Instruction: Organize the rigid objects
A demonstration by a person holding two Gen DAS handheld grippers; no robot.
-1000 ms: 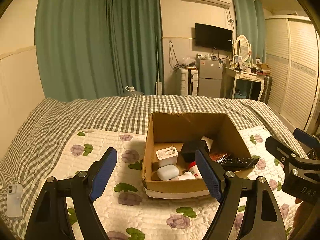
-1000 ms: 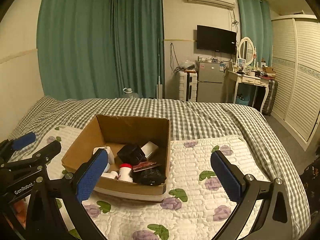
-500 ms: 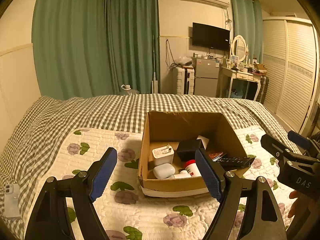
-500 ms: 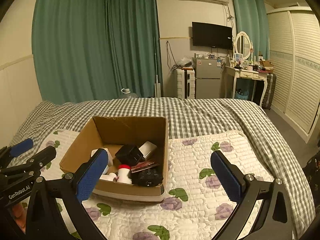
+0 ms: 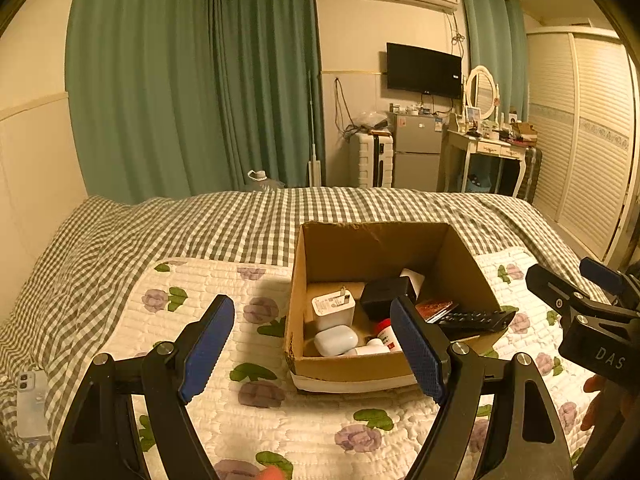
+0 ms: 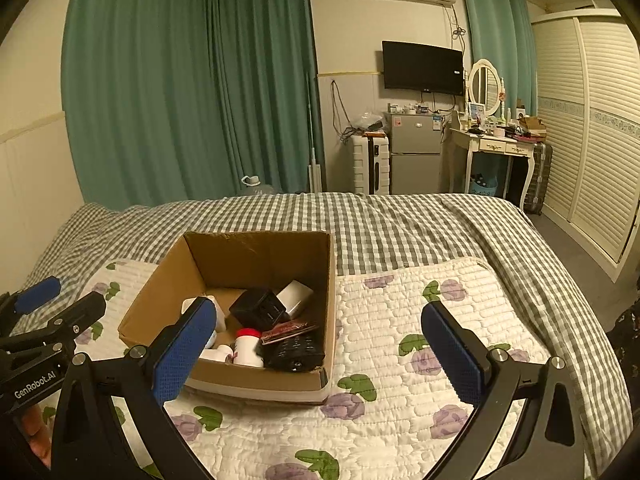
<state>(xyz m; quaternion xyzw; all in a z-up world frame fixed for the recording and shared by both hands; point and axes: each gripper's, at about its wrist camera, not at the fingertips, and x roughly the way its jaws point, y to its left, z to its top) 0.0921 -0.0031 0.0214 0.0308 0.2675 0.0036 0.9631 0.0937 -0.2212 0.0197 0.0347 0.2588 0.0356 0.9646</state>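
An open cardboard box (image 5: 368, 370) stands on the floral quilt on the bed; it also shows in the right wrist view (image 6: 160, 284). Inside lie a white charger (image 5: 333, 311), a white earbud case (image 5: 335, 340), a black adapter (image 5: 386, 295), a red-capped bottle (image 6: 248, 346), a black remote (image 5: 472, 318) and a small red card (image 6: 289, 329). My left gripper (image 5: 312, 350) is open and empty, just before the box's left front. My right gripper (image 6: 320, 348) is open and empty, before the box's right front corner.
A phone (image 5: 30, 404) lies at the bed's left edge. The floral quilt (image 6: 400, 360) spreads left and right of the box over a checked blanket (image 6: 400, 224). Beyond the bed stand curtains, a suitcase, a small fridge (image 6: 414, 156) and a dressing table.
Both grippers have shifted slightly, so the box sits a little differently in each view. Both stay open and empty. The objects in the box have not moved.
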